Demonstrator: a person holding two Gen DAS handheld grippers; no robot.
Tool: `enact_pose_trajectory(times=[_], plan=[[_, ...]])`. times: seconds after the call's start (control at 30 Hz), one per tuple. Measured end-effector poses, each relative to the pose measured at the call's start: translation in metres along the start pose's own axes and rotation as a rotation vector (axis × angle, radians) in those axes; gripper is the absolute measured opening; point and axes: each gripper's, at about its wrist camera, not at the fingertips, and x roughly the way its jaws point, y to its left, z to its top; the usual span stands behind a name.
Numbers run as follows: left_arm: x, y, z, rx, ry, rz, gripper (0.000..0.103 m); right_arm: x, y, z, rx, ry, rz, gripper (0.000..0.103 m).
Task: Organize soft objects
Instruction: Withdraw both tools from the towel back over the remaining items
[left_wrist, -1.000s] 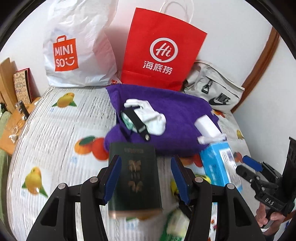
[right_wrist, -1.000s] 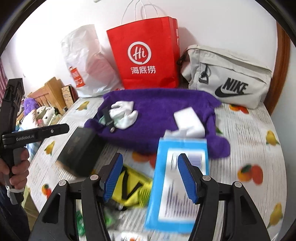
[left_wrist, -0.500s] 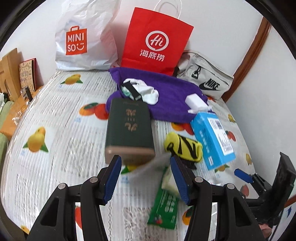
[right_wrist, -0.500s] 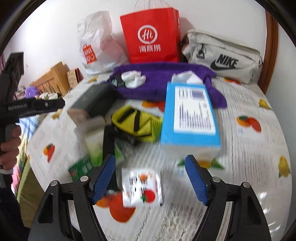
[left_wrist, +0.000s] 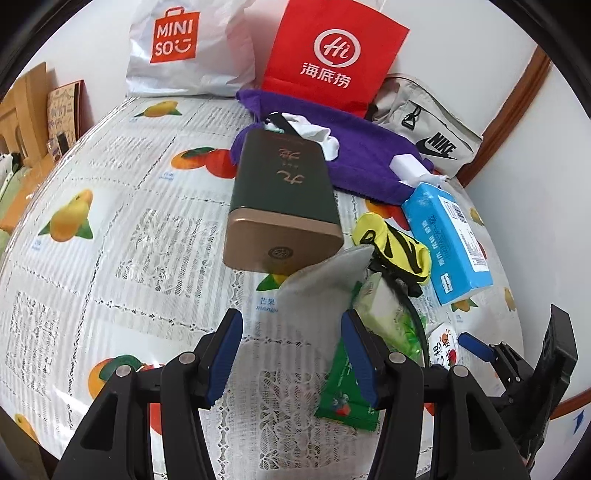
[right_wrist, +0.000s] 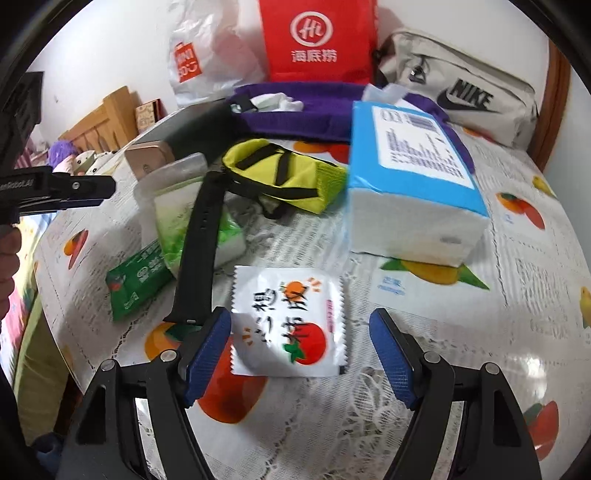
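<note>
While both fingers (right_wrist: 208, 350) gape, sachet (right_wrist: 286, 321) lies between.

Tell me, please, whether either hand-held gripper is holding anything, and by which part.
Nothing is held. The left hand-held gripper and the right hand-held gripper are both open above the table.

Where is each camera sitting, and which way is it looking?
Left wrist: sits on the left claw, looking across the table at the green tin; its open fingers show, the right claw at right.
Right wrist: sits on the right claw, looking at the white packet; open fingers show.
Both see the red bag and blue tissue pack.
</note>
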Motion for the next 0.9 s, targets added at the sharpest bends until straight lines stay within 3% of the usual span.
enact_pose_trajectory(times=[0.27, 0.37, 0.43, 0.5, 0.63, 0.7, 0.9], plan=[[0.003, 0.005, -0.004, 0.004, 0.008, -0.021, 0.053, 0.008, 0.015, 0.001, -0.05, -0.029, -0.079, 0.075], [0.007, 0.004, -0.01, 0.015, 0.017, -0.03, 0.053, 0.006, 0.015, -0.001, -0.041, -0.047, -0.074, 0.06], [0.01, 0.003, -0.014, 0.025, 0.029, -0.038, 0.053, 0.005, 0.016, -0.002, -0.046, -0.053, -0.077, 0.058], [0.012, 0.001, -0.017, 0.032, 0.035, -0.041, 0.053, 0.003, 0.016, -0.004, -0.043, -0.055, -0.077, 0.044], [0.013, -0.007, -0.024, 0.072, 0.042, -0.072, 0.053, 0.0, 0.012, -0.006, -0.043, -0.043, -0.067, 0.042], [0.014, -0.014, -0.029, 0.103, 0.054, -0.082, 0.053, -0.002, 0.01, -0.008, -0.039, -0.043, -0.073, 0.032], [0.026, -0.036, -0.042, 0.199, 0.088, -0.068, 0.059, -0.009, -0.004, -0.015, -0.02, -0.036, -0.091, 0.031]])
